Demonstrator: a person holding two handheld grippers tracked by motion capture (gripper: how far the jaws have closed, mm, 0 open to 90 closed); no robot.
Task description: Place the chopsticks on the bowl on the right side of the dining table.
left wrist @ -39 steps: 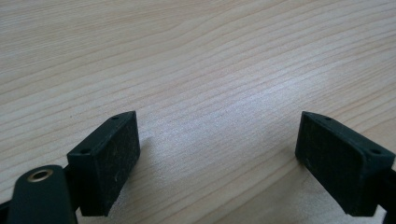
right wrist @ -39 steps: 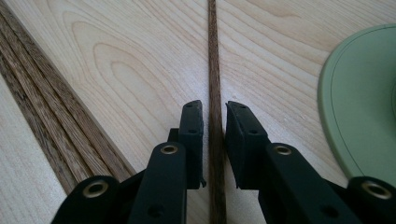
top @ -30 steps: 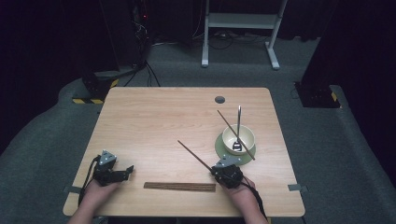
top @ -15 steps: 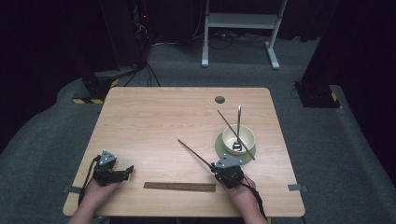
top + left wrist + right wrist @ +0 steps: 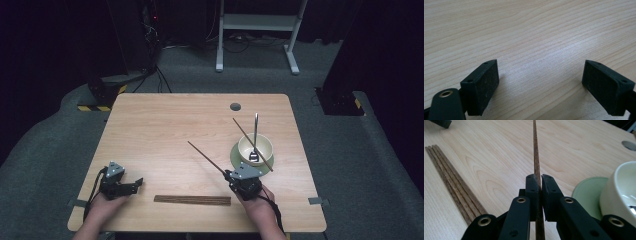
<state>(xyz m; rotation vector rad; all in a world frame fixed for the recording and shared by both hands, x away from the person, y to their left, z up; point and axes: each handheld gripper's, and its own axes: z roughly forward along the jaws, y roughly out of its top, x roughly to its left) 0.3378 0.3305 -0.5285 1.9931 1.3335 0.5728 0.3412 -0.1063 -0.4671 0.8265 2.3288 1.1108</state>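
My right gripper (image 5: 231, 176) (image 5: 539, 185) is shut on a dark wooden chopstick (image 5: 206, 157) (image 5: 535, 152), which juts up and to the left over the table. Several more chopsticks (image 5: 192, 200) (image 5: 454, 187) lie bundled flat near the front edge, left of that gripper. A cream bowl (image 5: 255, 149) (image 5: 621, 195) stands on a green saucer (image 5: 237, 159) (image 5: 589, 192) just right of it, with a metal spoon (image 5: 254, 137) and another chopstick (image 5: 252, 145) leaning in it. My left gripper (image 5: 135, 184) (image 5: 540, 85) rests open at the front left, nothing between its pads.
The wooden table (image 5: 165, 130) has a round cable hole (image 5: 235, 106) near its far edge. Beyond it, on a dark carpet, stand a white desk frame (image 5: 257, 30) and black equipment (image 5: 130, 35).
My right gripper has risen a little with the chopstick in it, away from the bundle. The left gripper has stayed where it was.
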